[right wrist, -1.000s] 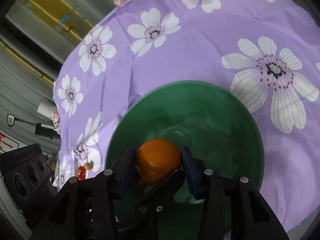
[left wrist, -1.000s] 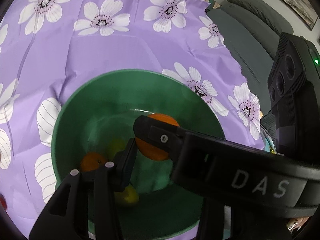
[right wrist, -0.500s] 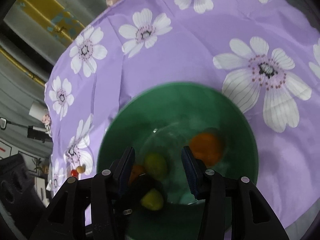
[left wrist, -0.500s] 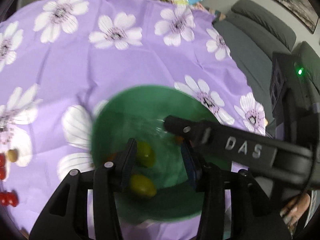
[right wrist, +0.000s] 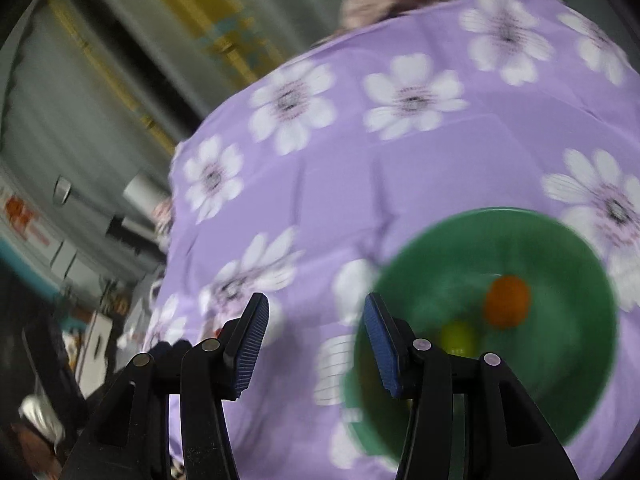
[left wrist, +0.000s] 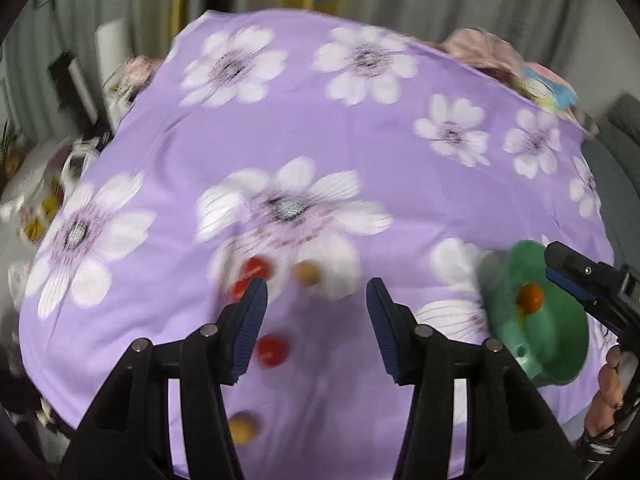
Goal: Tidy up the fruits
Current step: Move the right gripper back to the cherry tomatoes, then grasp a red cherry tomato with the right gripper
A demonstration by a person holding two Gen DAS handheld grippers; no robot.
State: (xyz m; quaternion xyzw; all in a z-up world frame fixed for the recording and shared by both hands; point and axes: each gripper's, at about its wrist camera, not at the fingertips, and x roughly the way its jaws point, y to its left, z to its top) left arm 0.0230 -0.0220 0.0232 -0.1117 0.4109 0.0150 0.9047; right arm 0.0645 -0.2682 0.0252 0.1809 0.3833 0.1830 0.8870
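Note:
A green bowl [right wrist: 568,396] sits on the purple flowered cloth, holding an orange mandarin [right wrist: 507,301] and a yellow-green fruit [right wrist: 457,337]. It also shows at the right of the left wrist view [left wrist: 560,356], with the mandarin [left wrist: 529,297] inside. My left gripper [left wrist: 316,320] is open and empty above loose small fruits: red ones [left wrist: 272,350] [left wrist: 256,268] and tan ones [left wrist: 307,273] [left wrist: 242,427]. My right gripper [right wrist: 316,336] is open and empty, left of the bowl; its finger [left wrist: 576,276] reaches over the bowl's rim.
The purple cloth [left wrist: 320,128] covers the whole table. A grey sofa [left wrist: 624,152] lies beyond the right edge. Clutter and bags [left wrist: 44,184] sit off the left edge. Curtains hang behind the table.
The right gripper let the mandarin drop into the bowl and swung left. The left gripper moved out of the bowl, left, over the loose fruits.

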